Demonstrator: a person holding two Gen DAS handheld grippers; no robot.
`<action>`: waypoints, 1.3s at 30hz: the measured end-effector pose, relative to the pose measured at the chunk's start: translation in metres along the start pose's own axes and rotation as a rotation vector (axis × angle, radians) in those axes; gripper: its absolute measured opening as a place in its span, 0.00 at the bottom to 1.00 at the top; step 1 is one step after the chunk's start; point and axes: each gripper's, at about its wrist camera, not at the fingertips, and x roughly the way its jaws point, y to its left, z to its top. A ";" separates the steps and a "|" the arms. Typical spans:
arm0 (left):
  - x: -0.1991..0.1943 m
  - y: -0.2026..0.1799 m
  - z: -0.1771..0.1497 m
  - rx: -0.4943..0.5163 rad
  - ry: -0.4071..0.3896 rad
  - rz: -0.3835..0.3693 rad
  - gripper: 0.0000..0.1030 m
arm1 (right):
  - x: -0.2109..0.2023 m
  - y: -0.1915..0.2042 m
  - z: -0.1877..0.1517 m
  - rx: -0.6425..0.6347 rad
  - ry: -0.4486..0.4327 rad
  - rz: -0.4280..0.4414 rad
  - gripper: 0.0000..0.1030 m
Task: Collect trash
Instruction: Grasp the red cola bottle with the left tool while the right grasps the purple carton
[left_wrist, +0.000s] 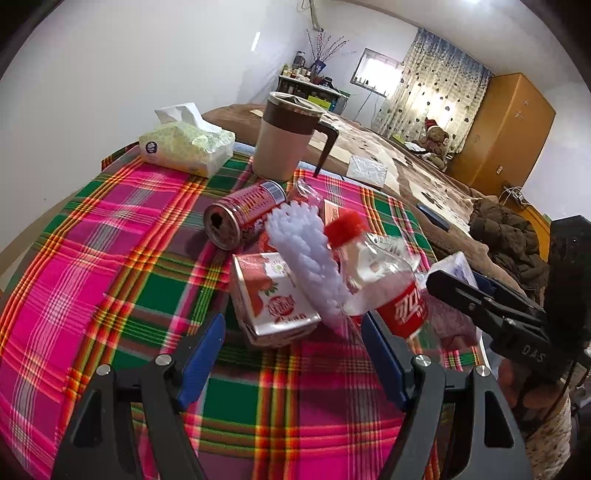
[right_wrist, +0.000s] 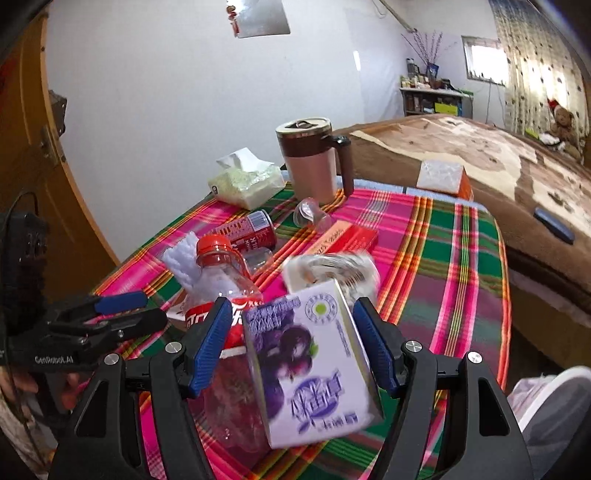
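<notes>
A round table under a pink, green and red plaid cloth (left_wrist: 110, 229) carries the trash. At its far edge stands the landmark, a beige insulated mug with a brown band and black handle (left_wrist: 282, 138). Left of the mug sits a pale green tissue pack (left_wrist: 186, 147). Nearer than the mug lies a red drink can (left_wrist: 240, 214) on its side. Nearer still are a clear plastic bottle with a red cap and red label (left_wrist: 373, 280), a red-and-white strawberry milk carton (left_wrist: 269, 295) and white foam netting (left_wrist: 306, 258). The left gripper (left_wrist: 293, 354) is spread, nothing between its jaws. The right gripper (right_wrist: 291, 347) is spread around a purple-and-white drink carton (right_wrist: 310, 365); whether the 2 pads touch it, I cannot tell.
</notes>
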 end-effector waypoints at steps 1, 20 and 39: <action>0.000 -0.003 -0.001 0.006 0.002 -0.004 0.75 | -0.001 -0.001 -0.002 0.002 -0.004 -0.008 0.63; 0.018 -0.046 -0.002 -0.016 0.041 -0.105 0.82 | -0.015 -0.044 -0.019 0.195 -0.065 -0.047 0.58; 0.047 -0.062 -0.005 -0.078 0.069 -0.061 0.72 | -0.037 -0.061 -0.037 0.239 -0.093 -0.070 0.58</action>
